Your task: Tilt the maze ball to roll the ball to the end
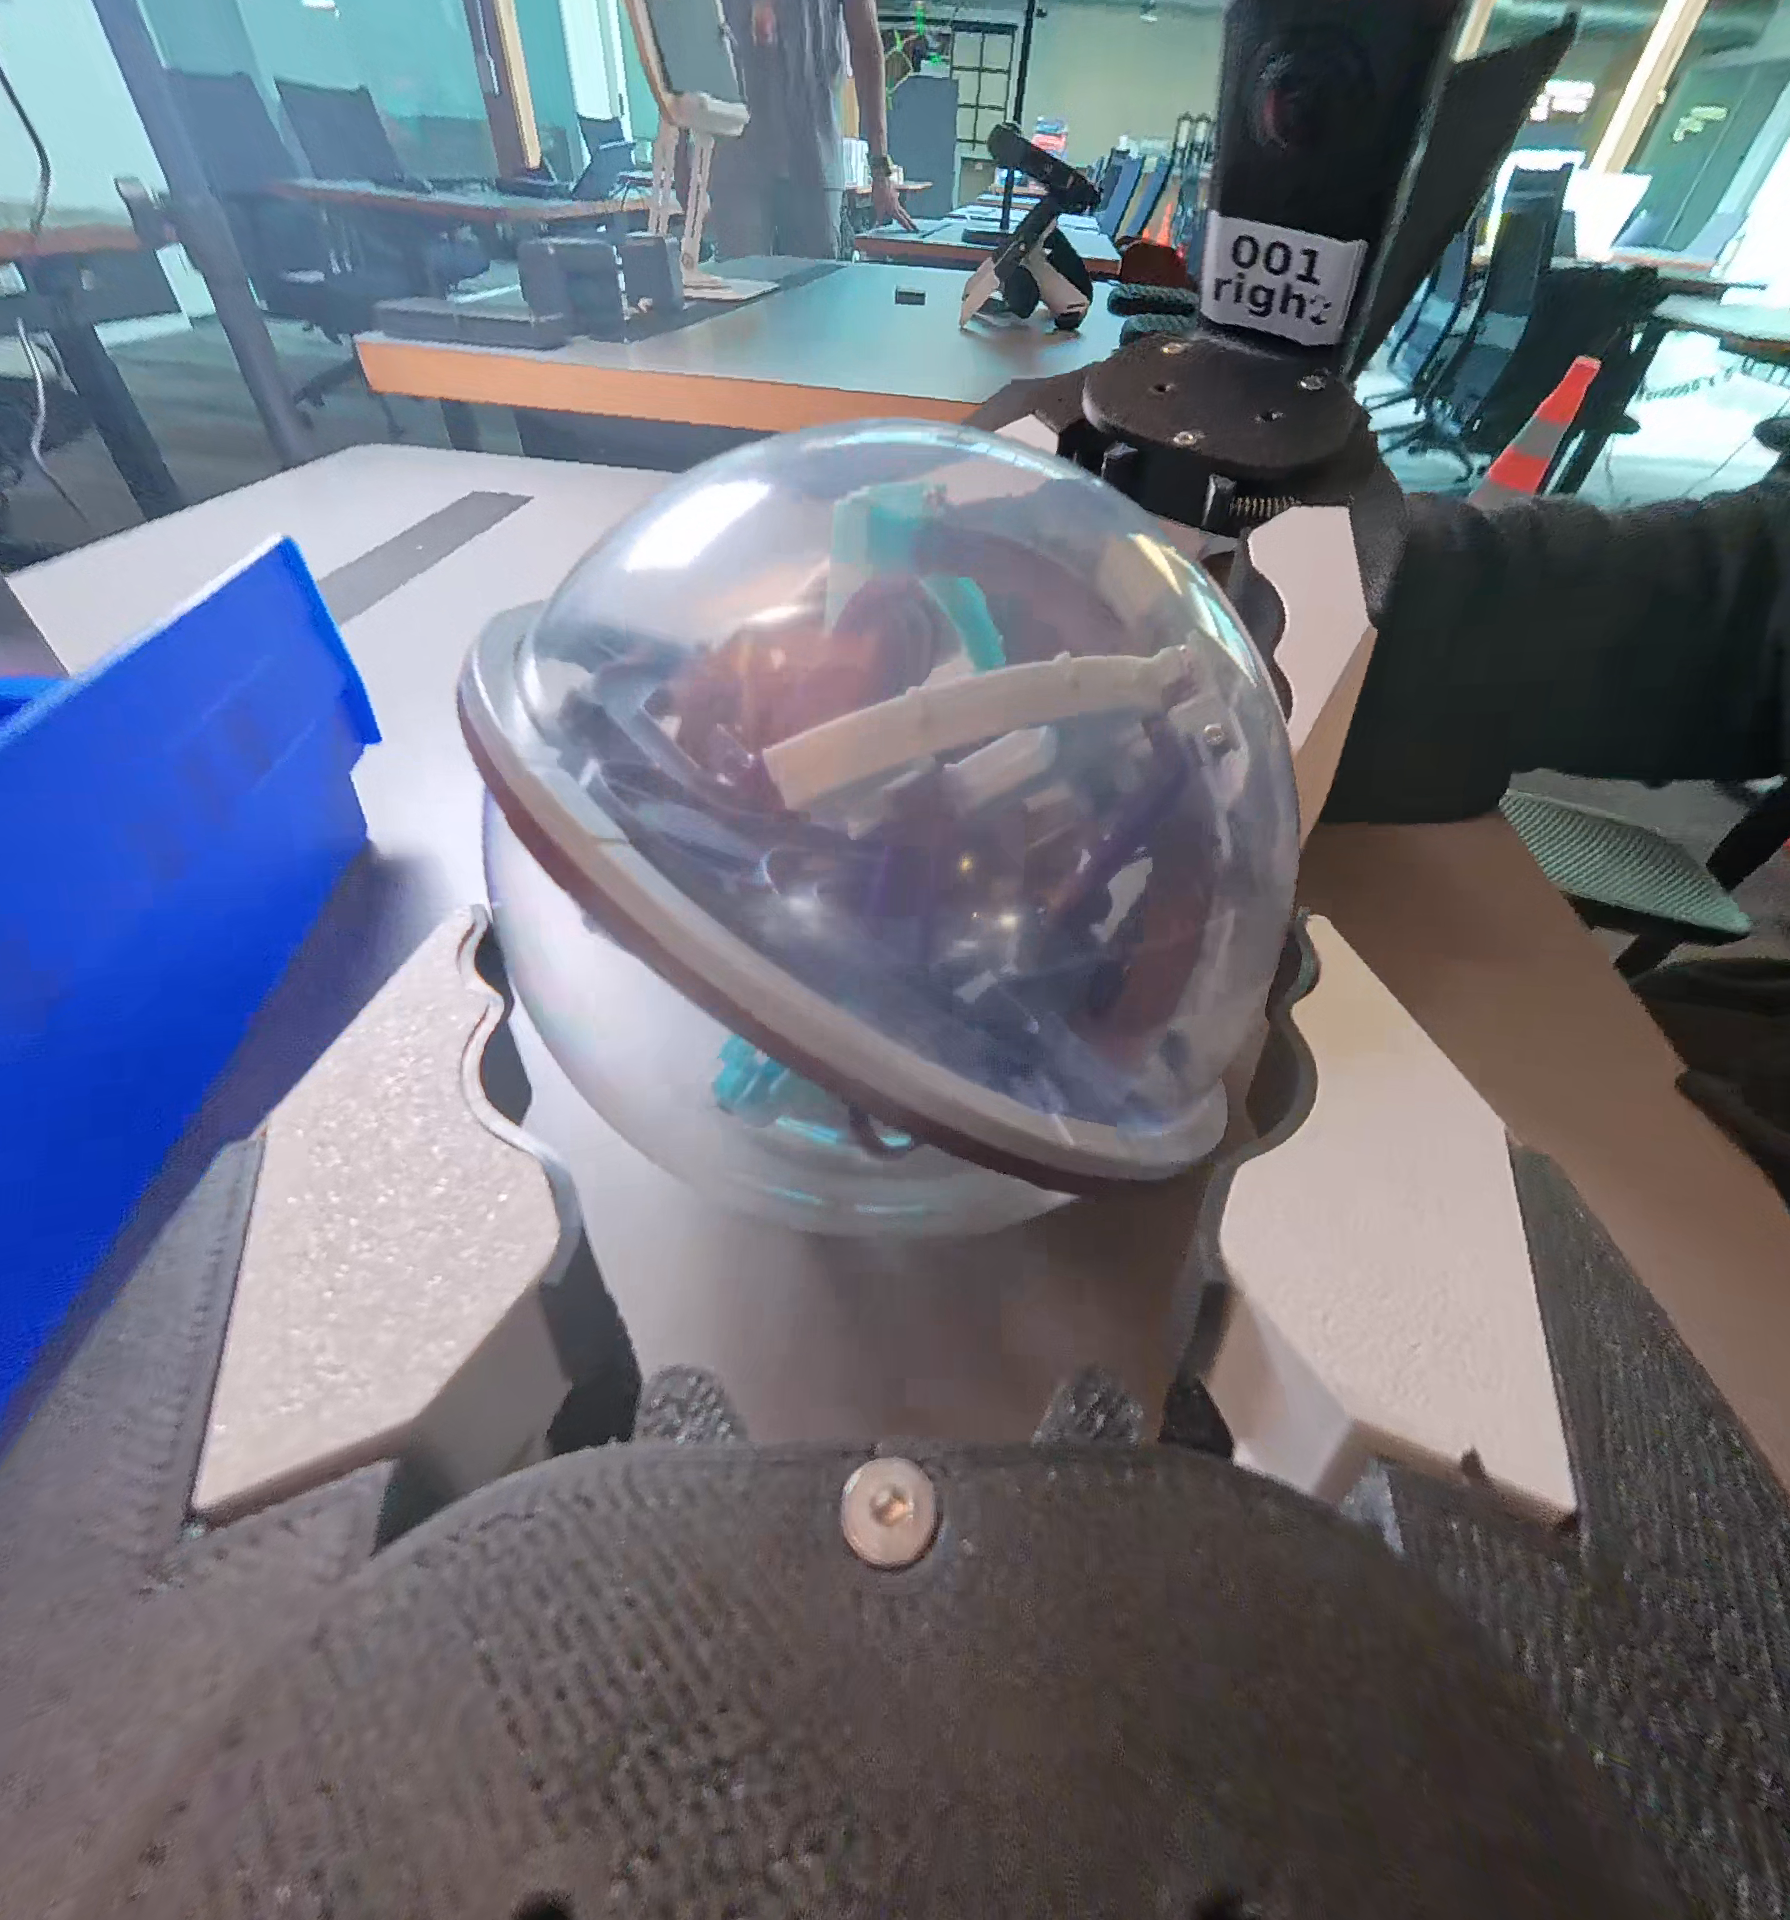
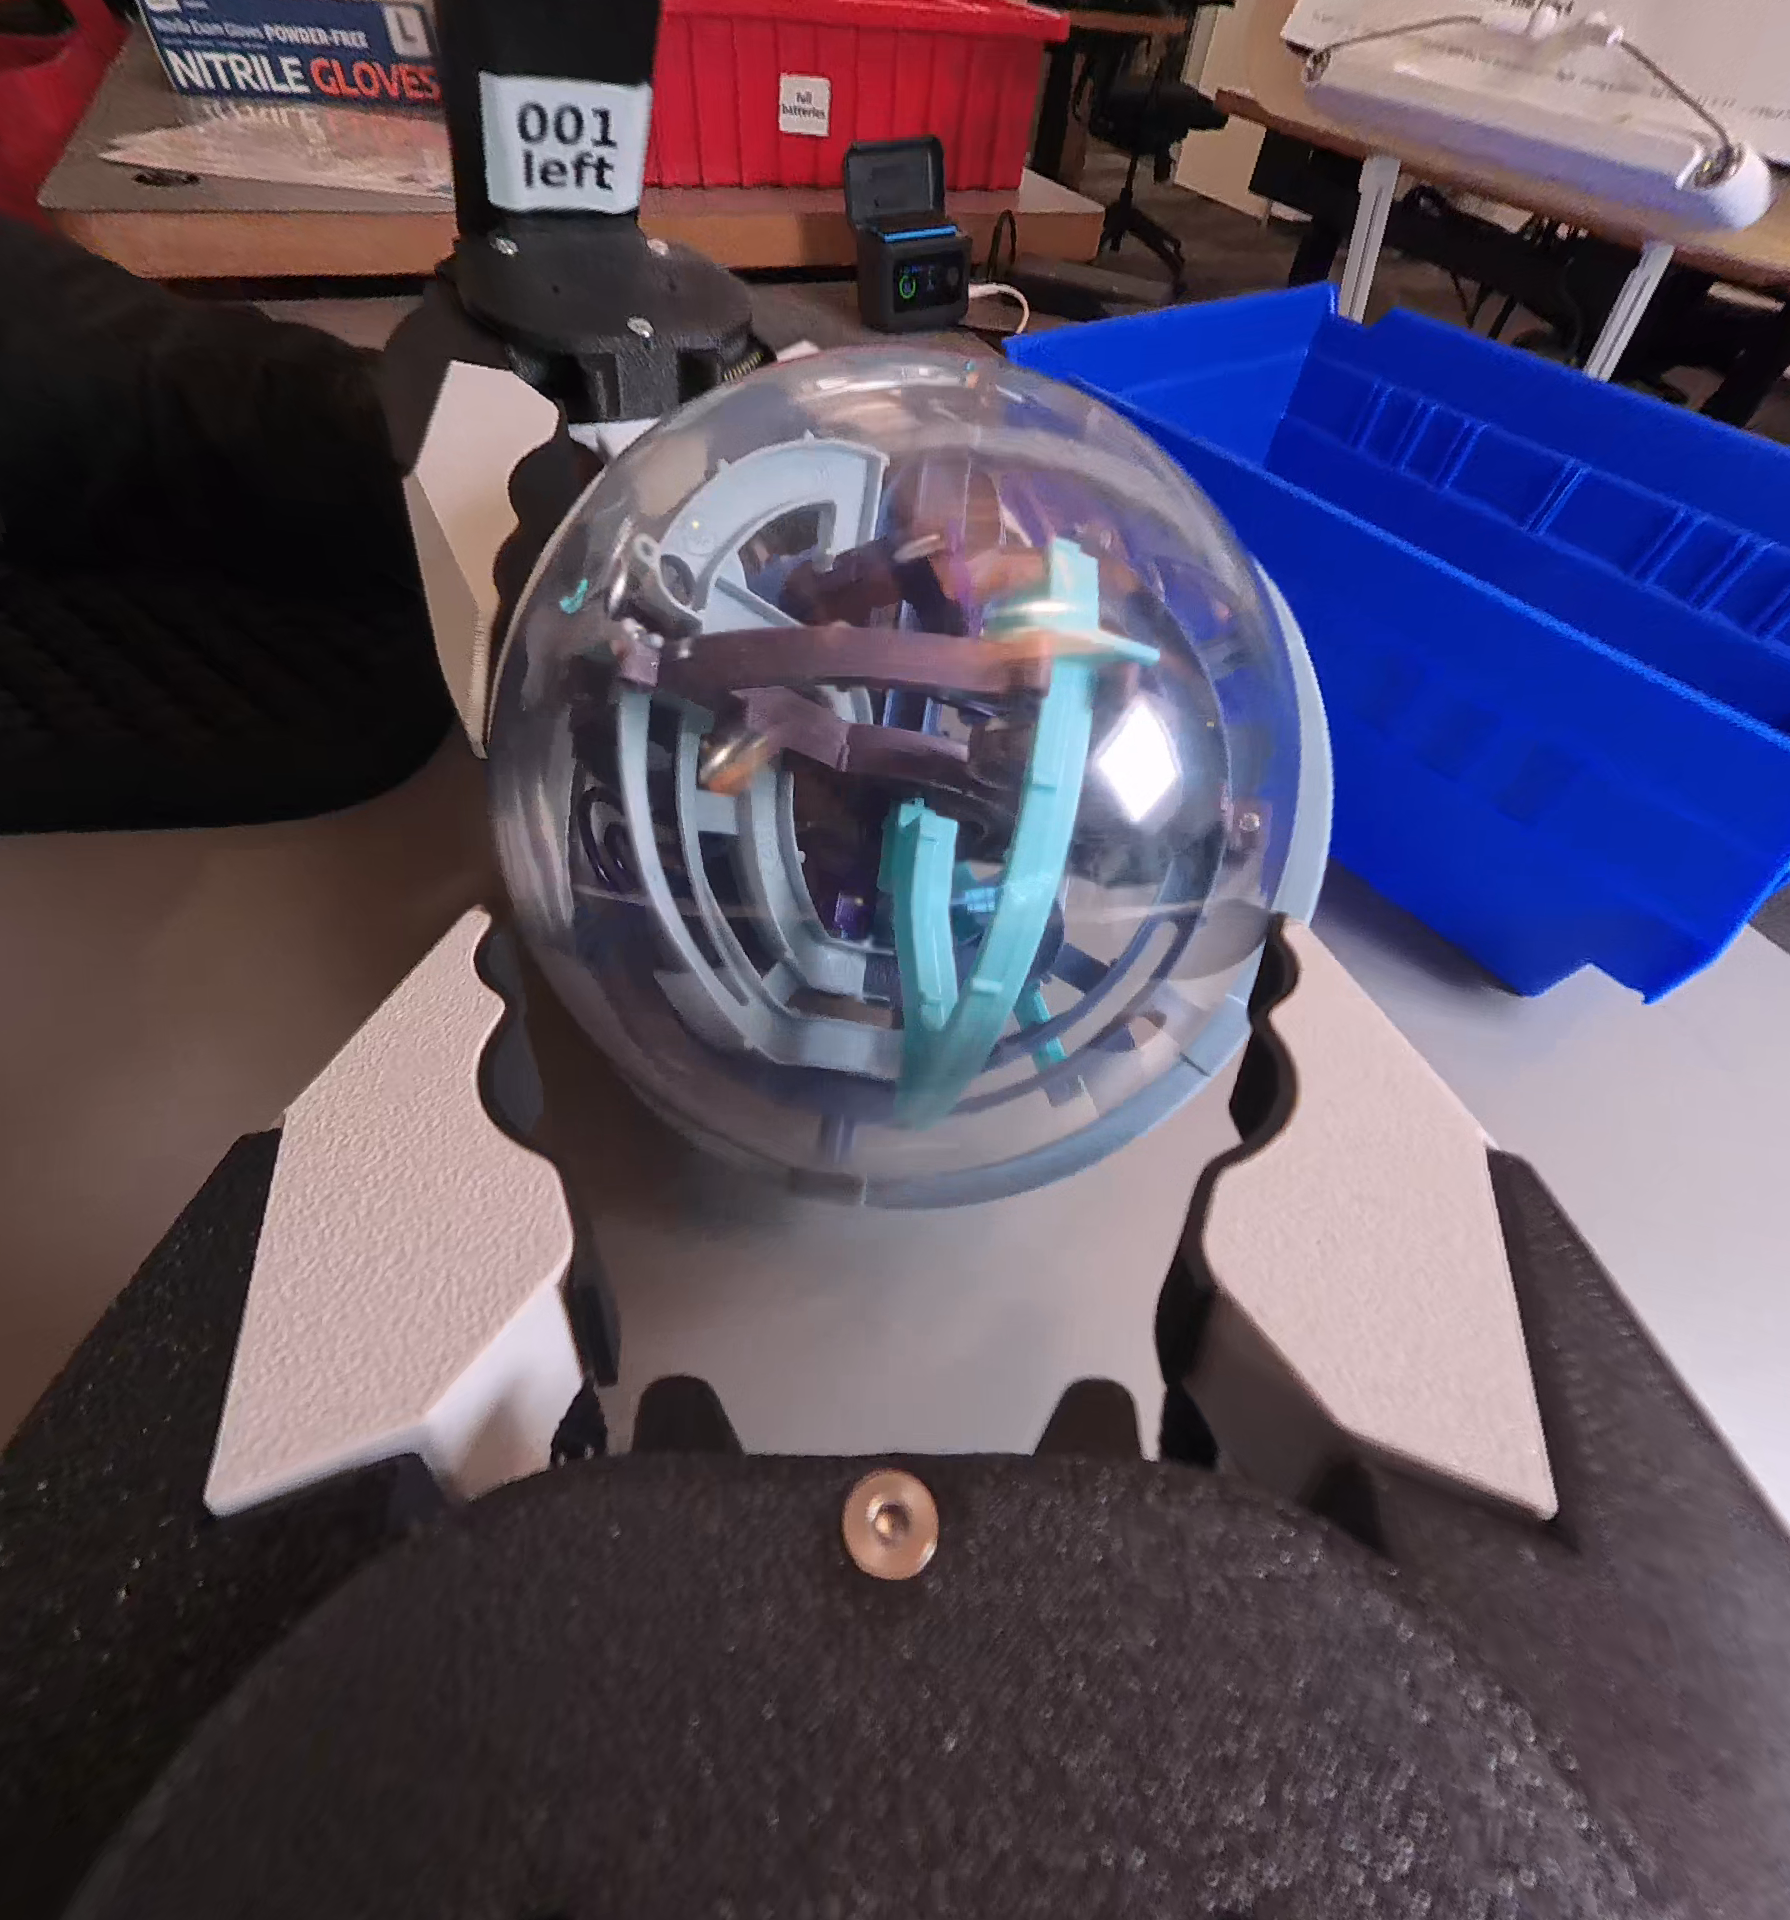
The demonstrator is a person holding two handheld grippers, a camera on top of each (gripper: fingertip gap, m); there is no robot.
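Note:
The maze ball [image 1: 870,831] is a clear sphere with a grey equator ring and curved tracks inside, tilted above the grey table [image 1: 1649,1143]. My left gripper [image 1: 891,935] has both fingers pressed on the sphere's sides. The right gripper's body [image 1: 1213,416] reaches in from the far side. In the right wrist view the maze ball [image 2: 901,769] fills the middle, and my right gripper [image 2: 889,956] clamps its sides. The left gripper's body [image 2: 600,312] shows behind it. A small metal ball [image 2: 730,758] sits on a brown track at the left inside.
A blue bin [image 1: 122,883] stands close to the sphere; in the right wrist view this blue bin [image 2: 1545,623] lies to the right. A dark sleeve [image 1: 1597,644] holds the right gripper. Desks, chairs and a red crate [image 2: 849,83] stand farther off.

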